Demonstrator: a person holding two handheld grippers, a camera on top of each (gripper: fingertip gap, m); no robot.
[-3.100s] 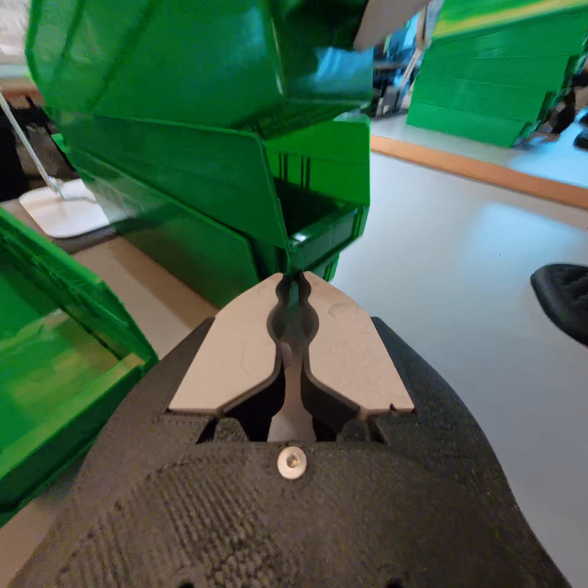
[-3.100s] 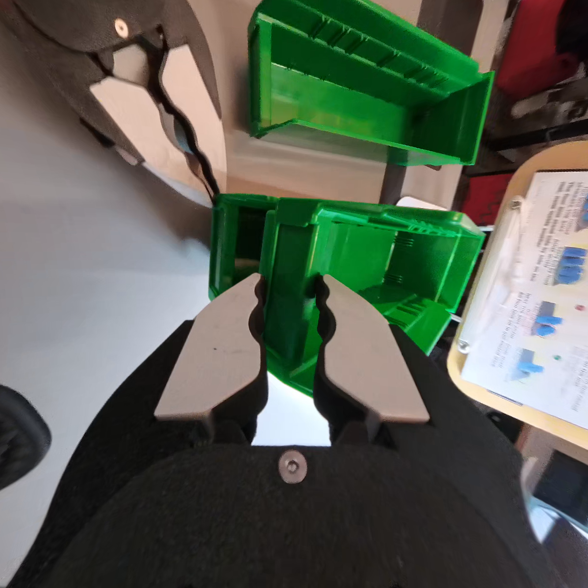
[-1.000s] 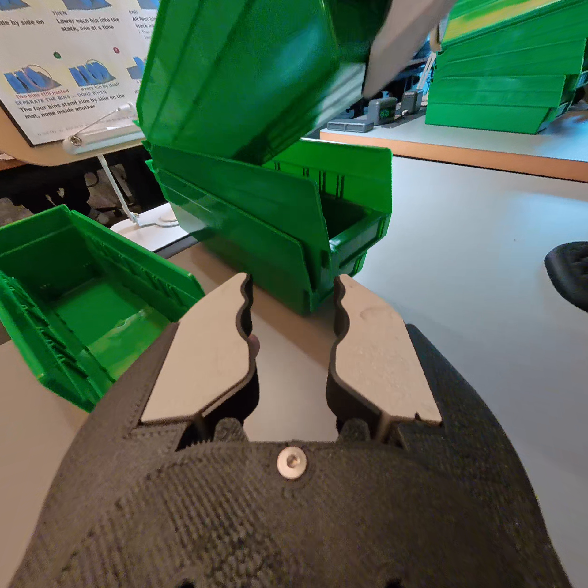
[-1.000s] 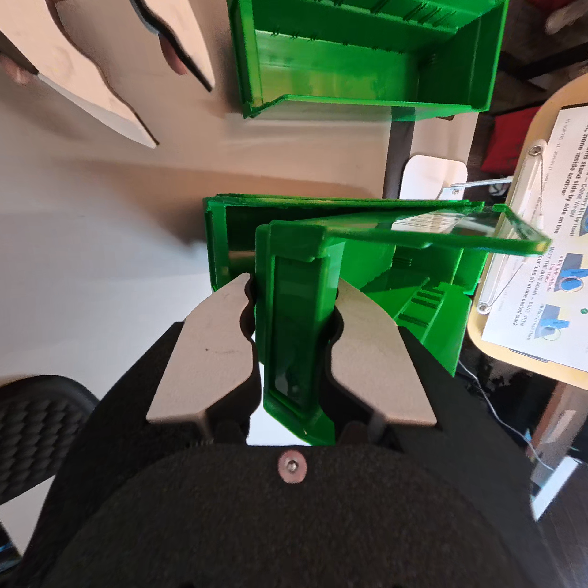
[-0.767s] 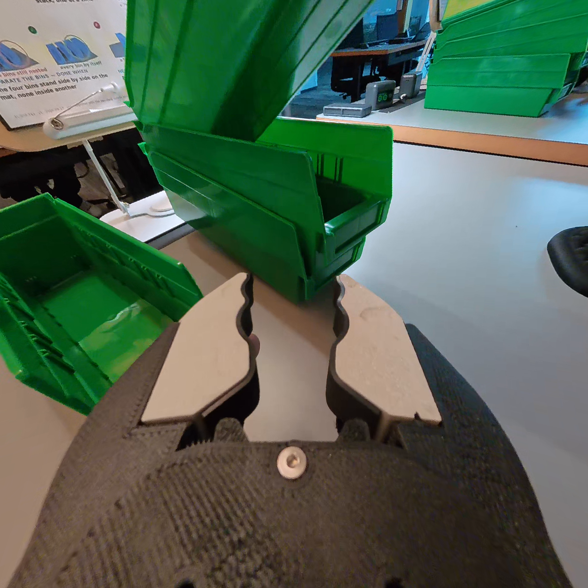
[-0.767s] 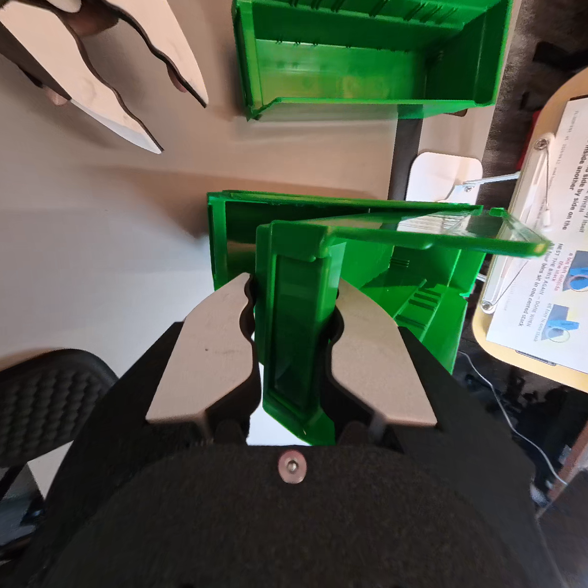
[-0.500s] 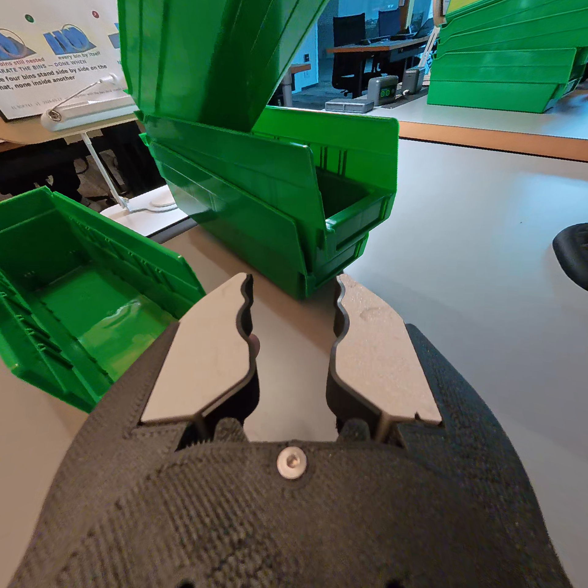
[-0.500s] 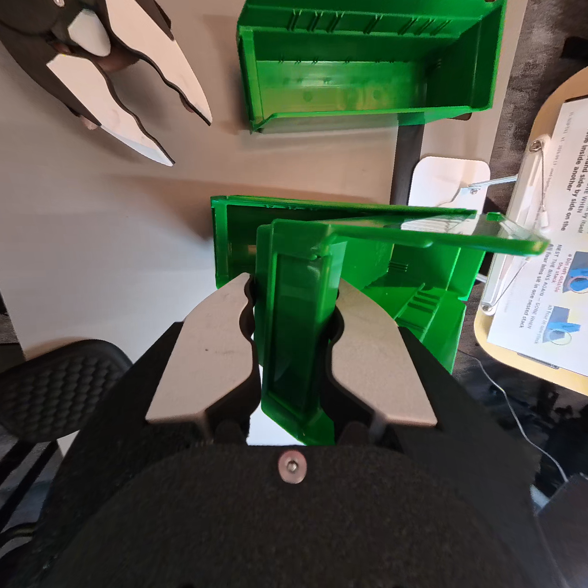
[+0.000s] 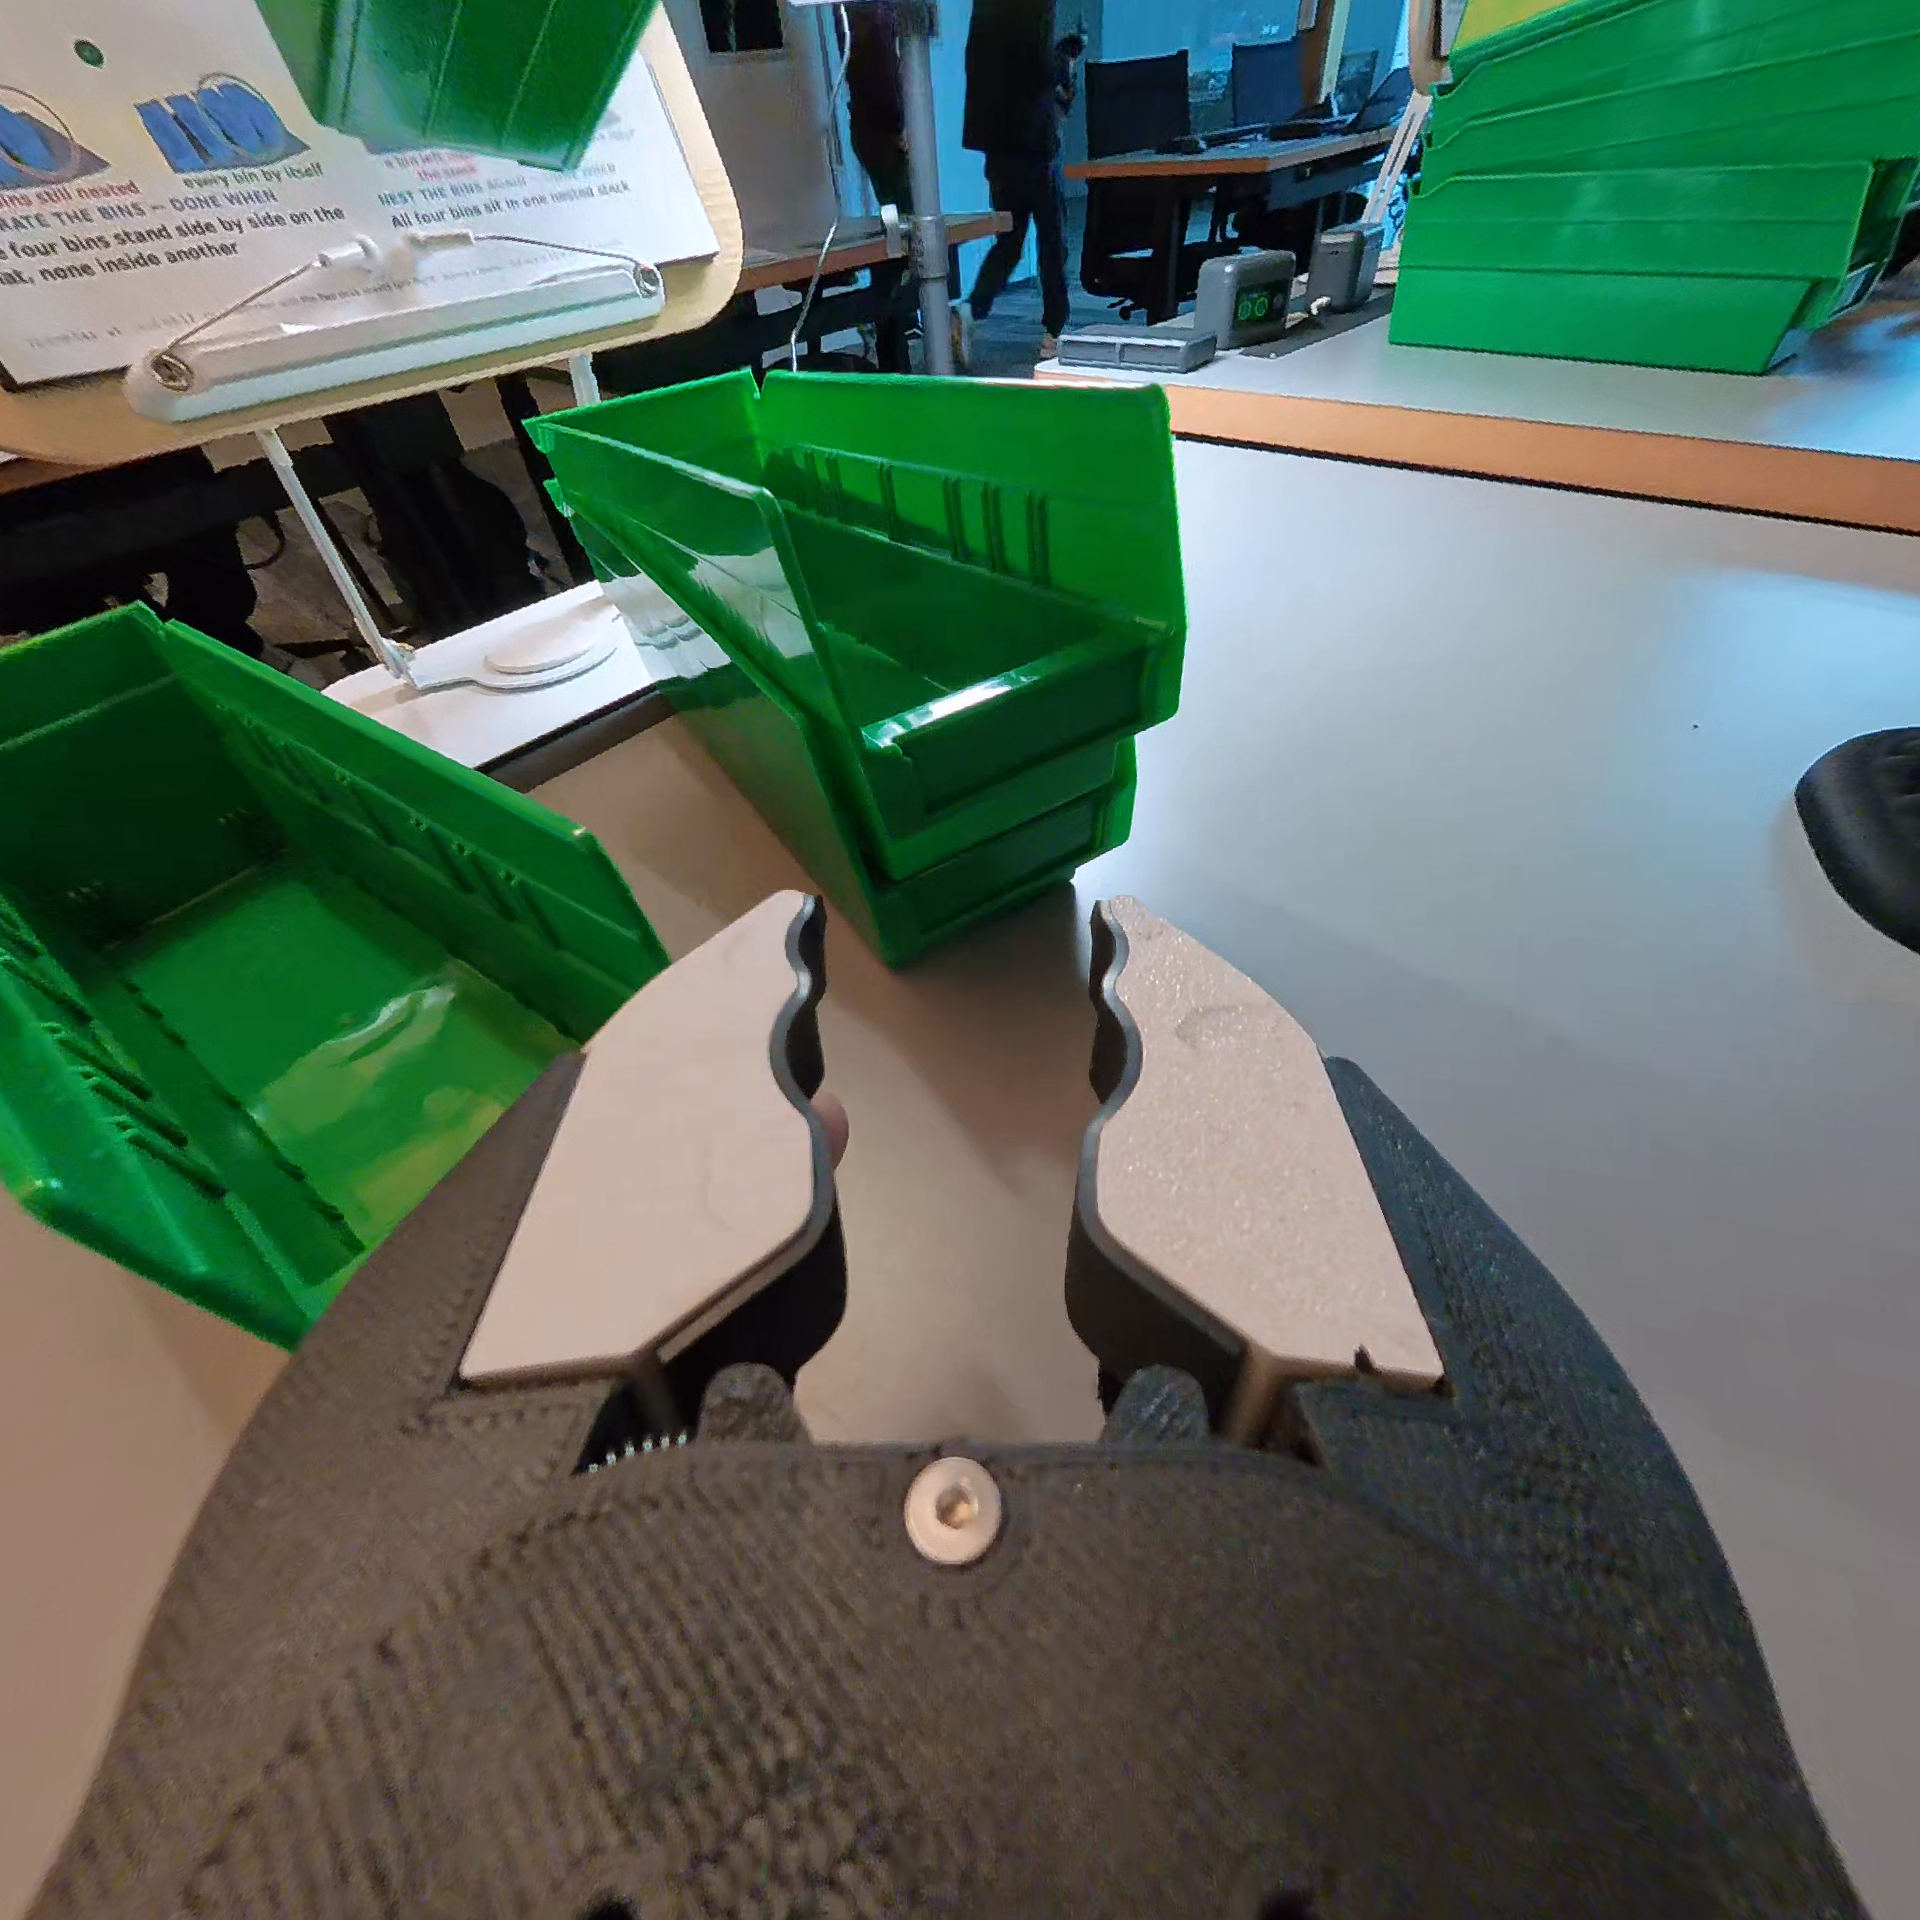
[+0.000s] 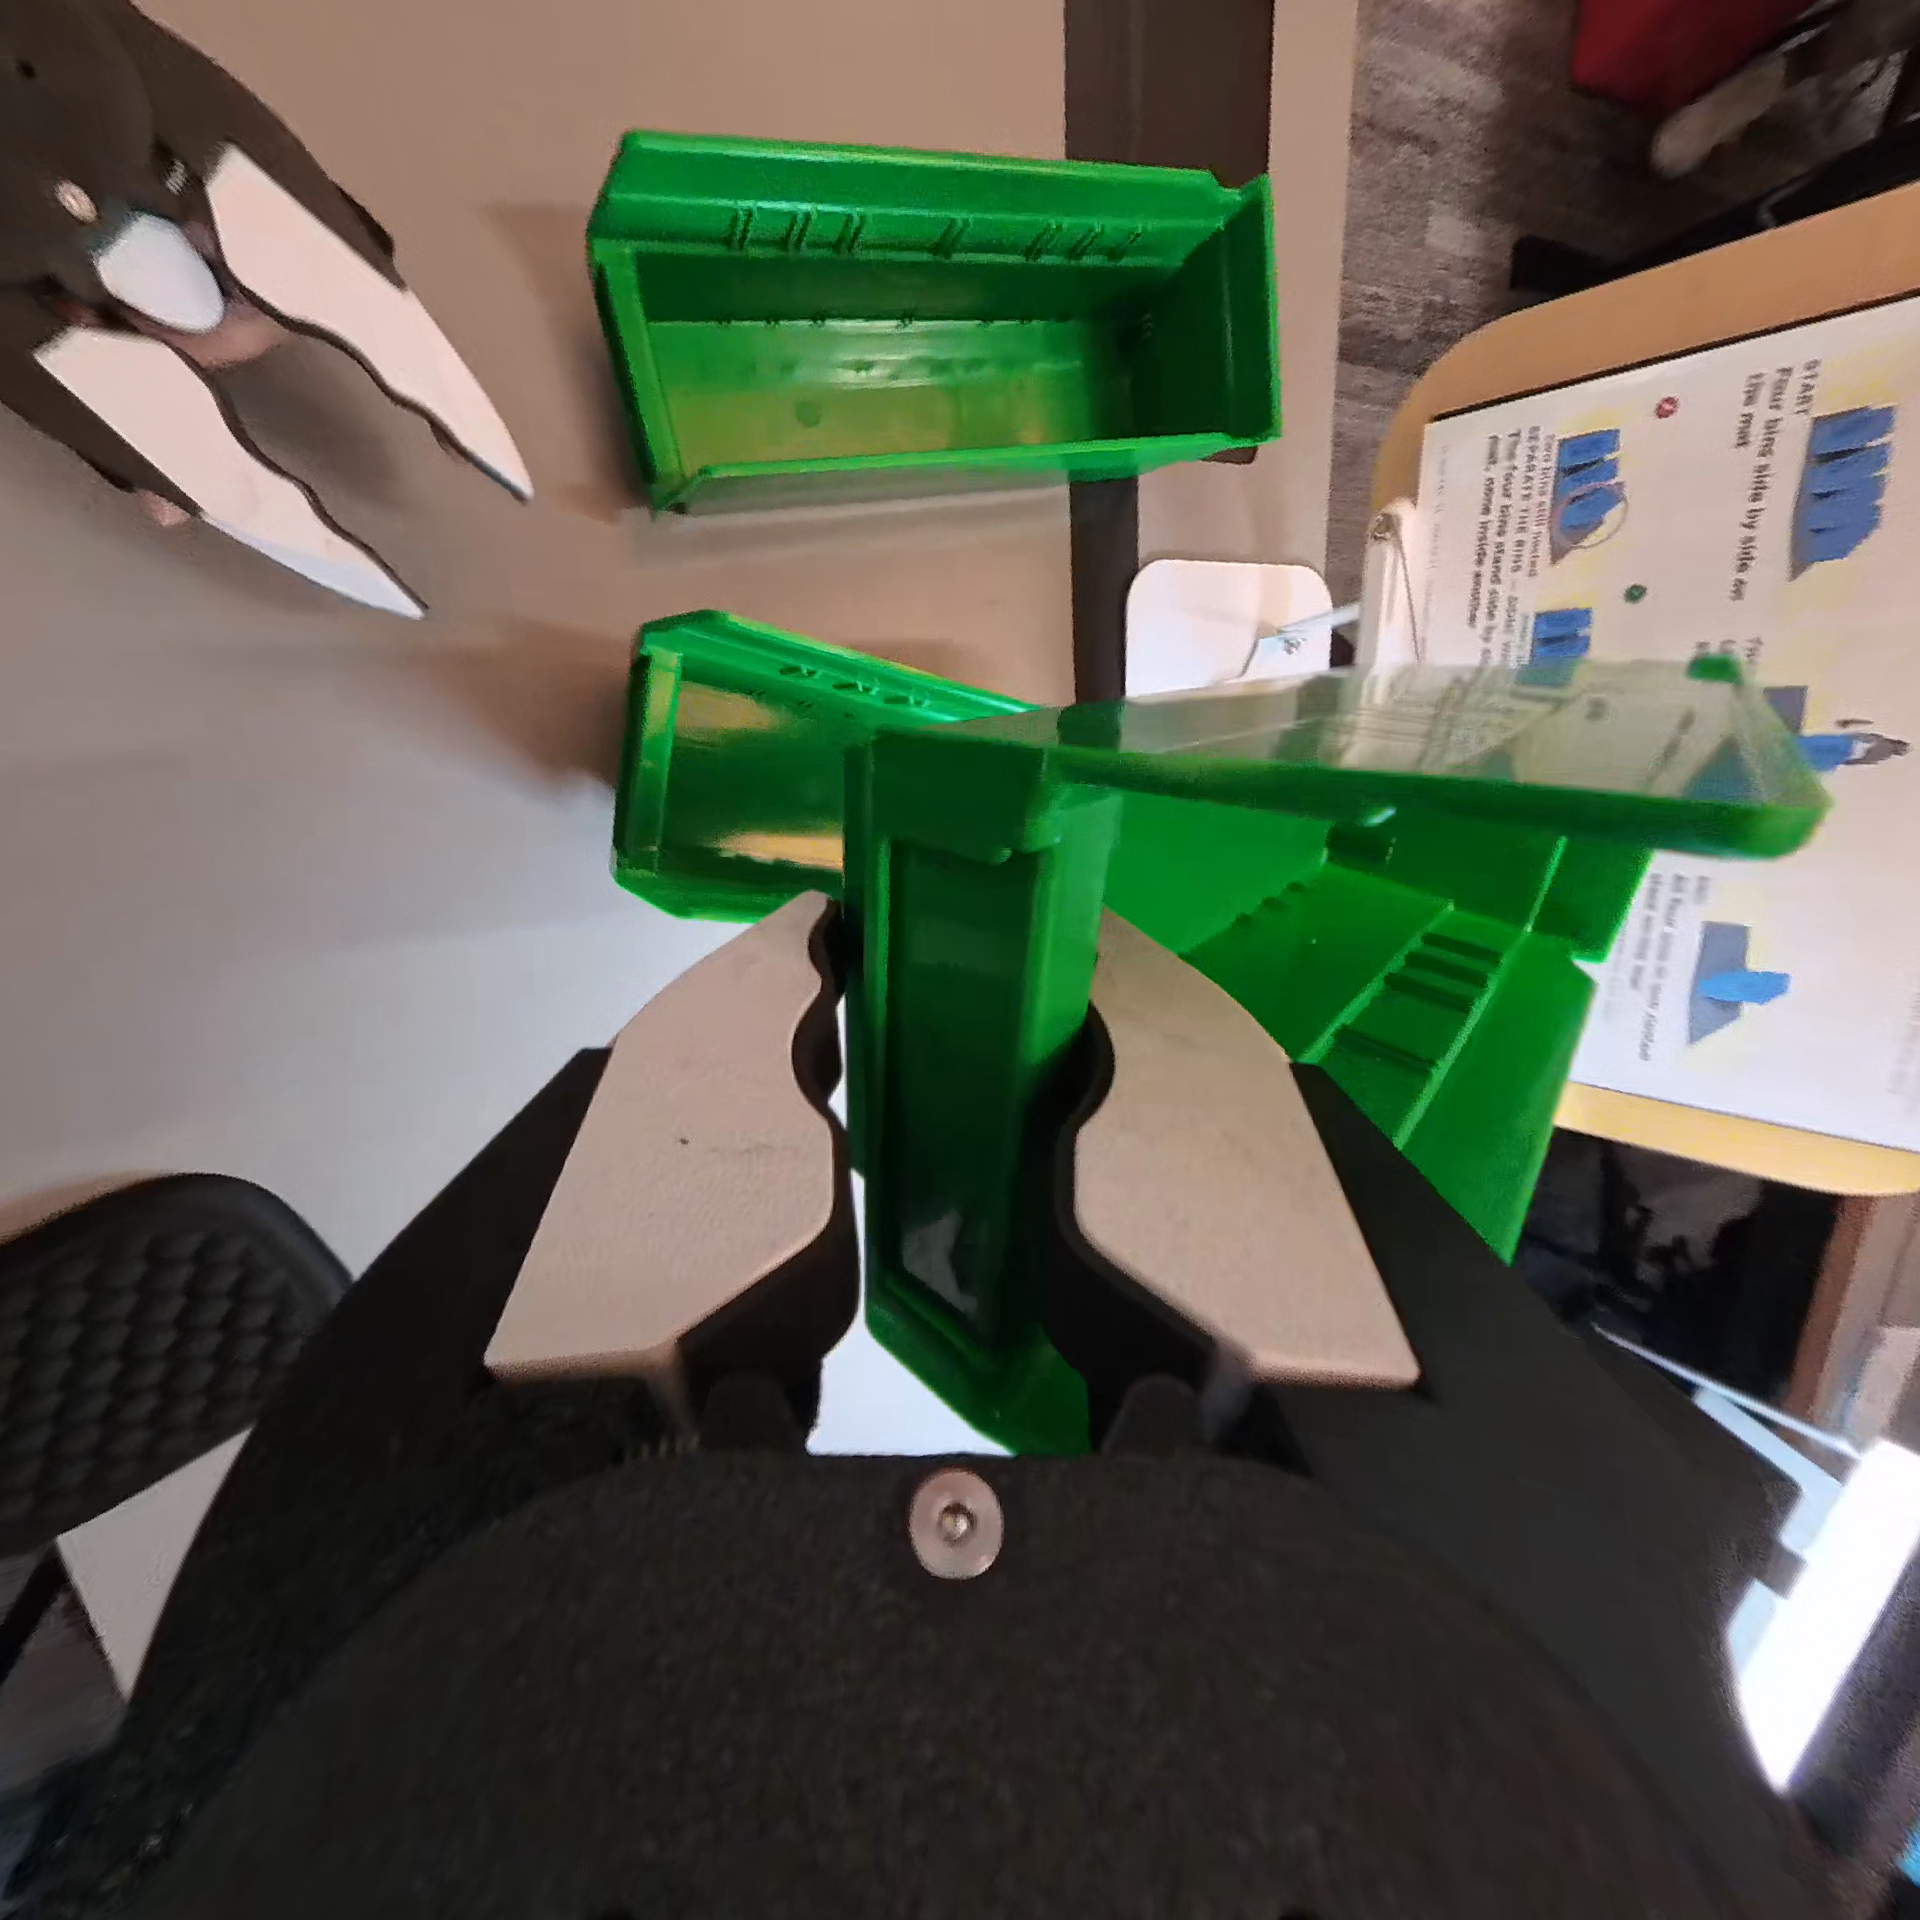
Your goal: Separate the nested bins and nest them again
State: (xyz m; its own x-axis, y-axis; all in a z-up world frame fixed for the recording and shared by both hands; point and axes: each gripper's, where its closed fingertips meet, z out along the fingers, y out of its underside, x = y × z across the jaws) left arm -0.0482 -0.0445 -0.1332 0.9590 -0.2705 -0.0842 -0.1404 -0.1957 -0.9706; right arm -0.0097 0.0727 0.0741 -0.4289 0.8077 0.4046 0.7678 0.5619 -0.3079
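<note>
Lifted green bin (image 10: 966, 1091) tilted in the air, two nested bins (image 9: 935, 665) on table, single bin (image 9: 208, 935) open beside them

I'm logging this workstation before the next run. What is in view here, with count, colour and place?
Lifted bin: one, green, in the air, clamped at its front lip.
Nested bins: two, green, one inside the other, on the table ahead of the left gripper.
Single bin: one, green, open side up, on the table left of the nested pair.
Instruction sheet on a stand: one, white with blue pictures, behind the bins.
Stacked bins: several, green, on the far table.
Table: one, light grey.
Chair: one, black mesh, at the table edge.
Left gripper: jaws apart, empty.
Right gripper: jaws shut on the lifted bin.
</note>
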